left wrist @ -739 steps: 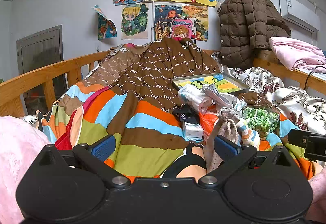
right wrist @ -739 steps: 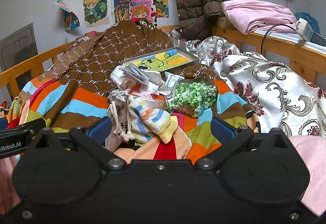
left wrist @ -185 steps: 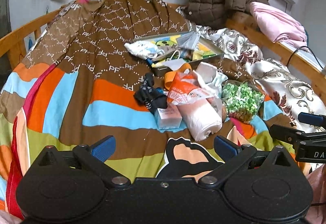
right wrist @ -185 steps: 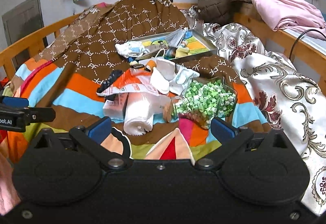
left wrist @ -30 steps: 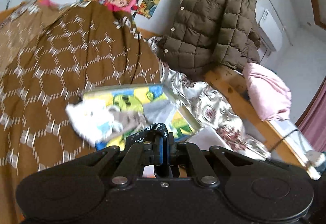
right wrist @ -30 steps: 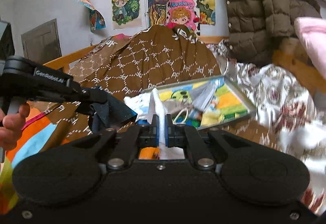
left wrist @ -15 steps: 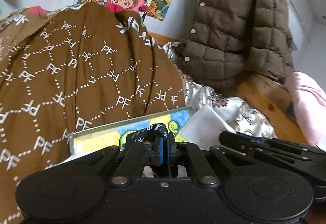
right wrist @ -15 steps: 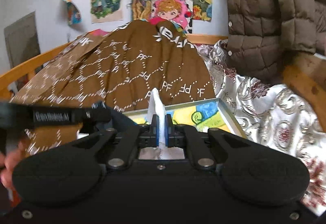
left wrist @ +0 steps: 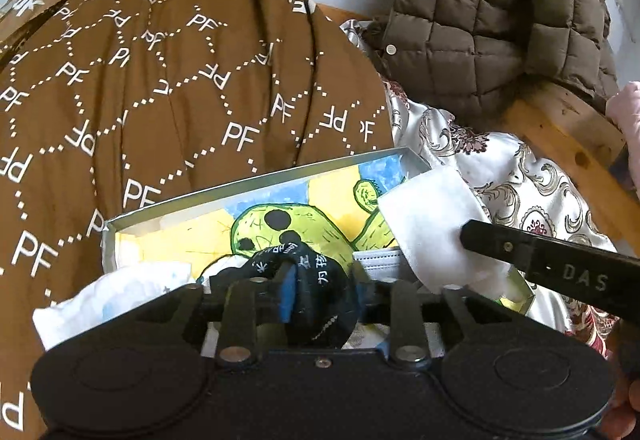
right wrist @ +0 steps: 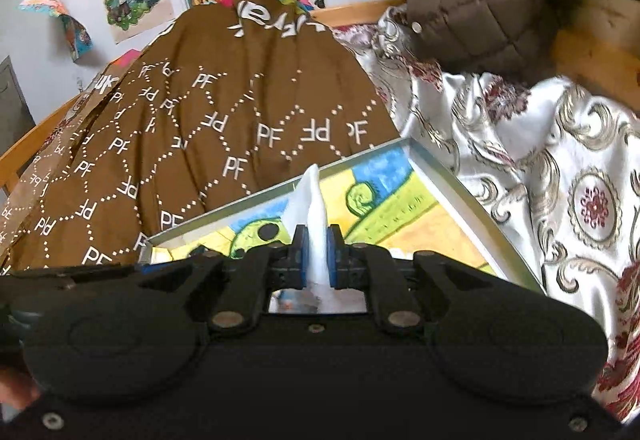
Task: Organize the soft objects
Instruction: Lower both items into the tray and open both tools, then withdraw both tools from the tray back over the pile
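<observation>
Looking at progress: both grippers are over the tray with something pinched, so I'd guess this is mid-drop-off, neither item let go yet.
Already in the tray: a white and blue cloth slumps over the tray's near-left edge, and a pale face mask lies by the near-right part. Can't tell what else is under the gripper bodies.
Left gripper: the jaws look mostly closed, with a black sock bearing white characters bunched between them, over the near edge of the tray. I can't tell whether it touches the tray floor.
Right gripper: fingers pressed tight on a white pad, which sticks up edge-on between the blue fingertips. From the left camera the same pad hangs over the tray's right side.
Still to do: release both, then I'd think go back for more. The rest of the pile isn't in view, so no idea how much is left.
Around it: brown PF quilt bunched right against the tray's far-left edge, silver floral bedspread along the right edge, puffer jacket on the wooden rail behind.
In the way: mostly the two grippers themselves, packed close over the tray. The right one's finger runs just beside the sock, so letting go together could get cramped.
</observation>
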Motion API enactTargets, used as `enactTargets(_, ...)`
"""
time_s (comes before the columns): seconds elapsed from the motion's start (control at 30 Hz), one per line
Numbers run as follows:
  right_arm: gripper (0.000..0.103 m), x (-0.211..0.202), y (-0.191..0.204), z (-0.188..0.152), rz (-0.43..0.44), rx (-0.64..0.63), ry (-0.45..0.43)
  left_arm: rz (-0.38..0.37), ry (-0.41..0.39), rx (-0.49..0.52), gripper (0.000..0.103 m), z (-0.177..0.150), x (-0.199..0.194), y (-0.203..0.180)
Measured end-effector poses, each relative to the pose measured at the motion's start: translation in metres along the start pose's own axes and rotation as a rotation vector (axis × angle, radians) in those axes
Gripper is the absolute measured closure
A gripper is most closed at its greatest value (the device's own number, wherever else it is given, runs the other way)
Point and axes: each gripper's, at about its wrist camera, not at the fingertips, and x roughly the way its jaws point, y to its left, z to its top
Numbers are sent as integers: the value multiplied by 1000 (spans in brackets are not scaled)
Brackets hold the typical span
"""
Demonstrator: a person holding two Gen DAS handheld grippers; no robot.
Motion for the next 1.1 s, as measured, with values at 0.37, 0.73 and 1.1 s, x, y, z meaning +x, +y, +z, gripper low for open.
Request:
enactTargets(0.37,59,-48,-27,11,-24,7,-63,67,-118,-64,17,22,-71,-21)
enactTargets(0.73,14,-188,-12,52,-37,-55,-227,83,-359,-74,5,40,-224,-49)
enactTargets(1.1,1,-338,20,21,-6,-143,-360,6,-463,-11,1,-43,-363,-74)
